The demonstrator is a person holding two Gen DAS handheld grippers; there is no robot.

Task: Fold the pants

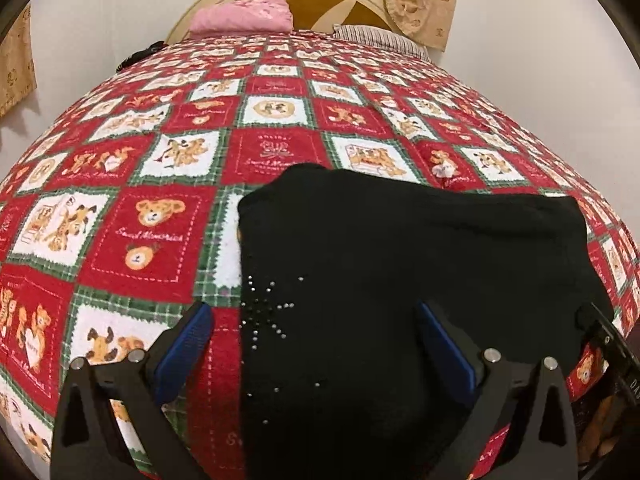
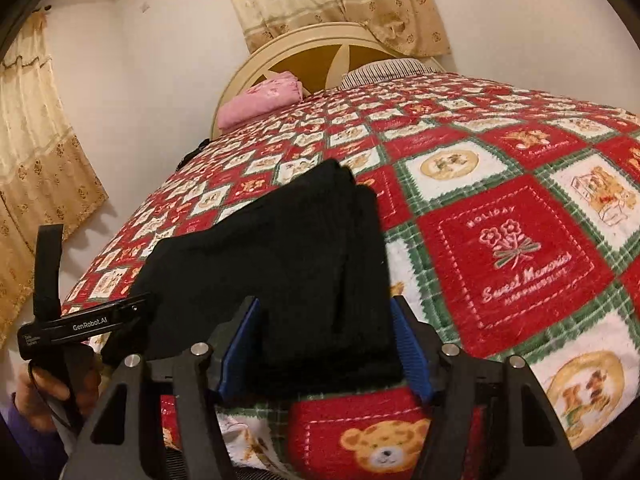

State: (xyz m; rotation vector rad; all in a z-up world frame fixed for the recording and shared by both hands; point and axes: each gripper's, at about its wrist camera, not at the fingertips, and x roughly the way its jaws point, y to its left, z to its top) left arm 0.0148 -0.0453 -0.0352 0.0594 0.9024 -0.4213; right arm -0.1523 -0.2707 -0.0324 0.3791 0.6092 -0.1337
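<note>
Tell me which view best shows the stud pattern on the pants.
Left wrist view: the studs sparkle plainly on the black pants, between the open left claw. The right wrist view shows only plain black cloth, no studs.

Blanket [image 2: 516,256] reads "Sweet Memories"; left gripper [image 2: 86,326] reads "GenRobot.AI".

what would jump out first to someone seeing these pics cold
The loud red, white and green teddy-bear patchwork blanket covering the whole bed, with the folded black pants lying on its near edge. Behind, a pink folded cloth sits by the cream headboard.
</note>
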